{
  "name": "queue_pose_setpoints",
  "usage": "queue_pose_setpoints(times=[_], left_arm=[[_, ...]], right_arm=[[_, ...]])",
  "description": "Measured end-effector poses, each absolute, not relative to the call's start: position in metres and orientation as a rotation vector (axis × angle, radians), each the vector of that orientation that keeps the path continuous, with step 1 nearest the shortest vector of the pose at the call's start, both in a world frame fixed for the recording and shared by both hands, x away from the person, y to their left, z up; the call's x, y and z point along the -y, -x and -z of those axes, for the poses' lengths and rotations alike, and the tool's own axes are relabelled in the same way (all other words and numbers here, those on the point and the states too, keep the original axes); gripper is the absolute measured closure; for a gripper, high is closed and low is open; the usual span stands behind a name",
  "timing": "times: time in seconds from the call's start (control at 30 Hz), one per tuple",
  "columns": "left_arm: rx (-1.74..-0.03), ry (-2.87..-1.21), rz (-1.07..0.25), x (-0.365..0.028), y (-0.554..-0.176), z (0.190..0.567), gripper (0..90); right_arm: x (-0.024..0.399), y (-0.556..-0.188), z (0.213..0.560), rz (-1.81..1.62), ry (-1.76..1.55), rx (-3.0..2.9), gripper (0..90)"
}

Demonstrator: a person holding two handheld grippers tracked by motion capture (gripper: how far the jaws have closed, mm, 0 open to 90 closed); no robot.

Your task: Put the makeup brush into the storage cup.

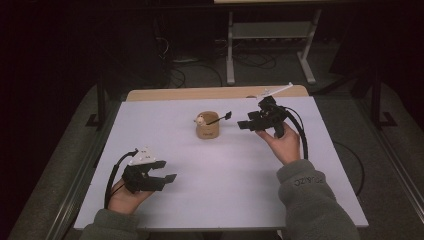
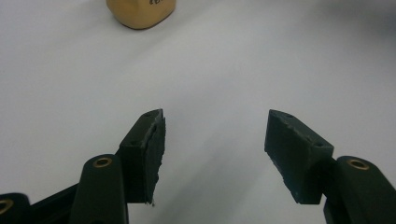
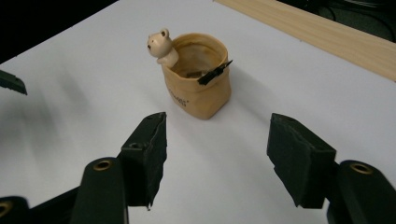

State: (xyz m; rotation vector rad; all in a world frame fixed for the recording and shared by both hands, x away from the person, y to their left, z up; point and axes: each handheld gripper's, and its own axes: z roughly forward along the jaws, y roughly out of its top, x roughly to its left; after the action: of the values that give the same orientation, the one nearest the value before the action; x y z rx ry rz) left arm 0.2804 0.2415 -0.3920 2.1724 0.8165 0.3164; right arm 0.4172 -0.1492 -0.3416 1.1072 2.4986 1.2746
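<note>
A tan pot (image 1: 208,130) with a small bear figure (image 1: 200,119) on its rim stands mid-table, and a black-tipped stick (image 1: 221,118) leans out of it to the right. My right gripper (image 1: 248,121) hovers just right of the pot, pointing at it, open and empty. In the right gripper view the pot (image 3: 198,88) sits ahead of the parted jaws (image 3: 217,140), with the bear (image 3: 161,45) and a black piece (image 3: 215,73) at its rim. My left gripper (image 1: 167,171) rests near the front left, open and empty. In the left gripper view (image 2: 215,135) the pot (image 2: 140,11) is far ahead.
A white sheet (image 1: 225,170) covers the table, and a wooden strip (image 1: 215,93) shows along its far edge. A thin white tool (image 1: 275,91) lies at the back right. Cables trail from both grippers. A metal frame (image 1: 270,45) stands on the floor behind.
</note>
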Motion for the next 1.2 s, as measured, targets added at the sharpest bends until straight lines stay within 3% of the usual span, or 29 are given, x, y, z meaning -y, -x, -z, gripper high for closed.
queue_pose_setpoints(times=[1.2], left_arm=[[-0.825, -2.153, -0.340, -0.244, -0.280, 0.391, 33.6]], right_arm=[[0.200, -0.353, 0.372, -1.261, -1.136, -2.492, 31.6]])
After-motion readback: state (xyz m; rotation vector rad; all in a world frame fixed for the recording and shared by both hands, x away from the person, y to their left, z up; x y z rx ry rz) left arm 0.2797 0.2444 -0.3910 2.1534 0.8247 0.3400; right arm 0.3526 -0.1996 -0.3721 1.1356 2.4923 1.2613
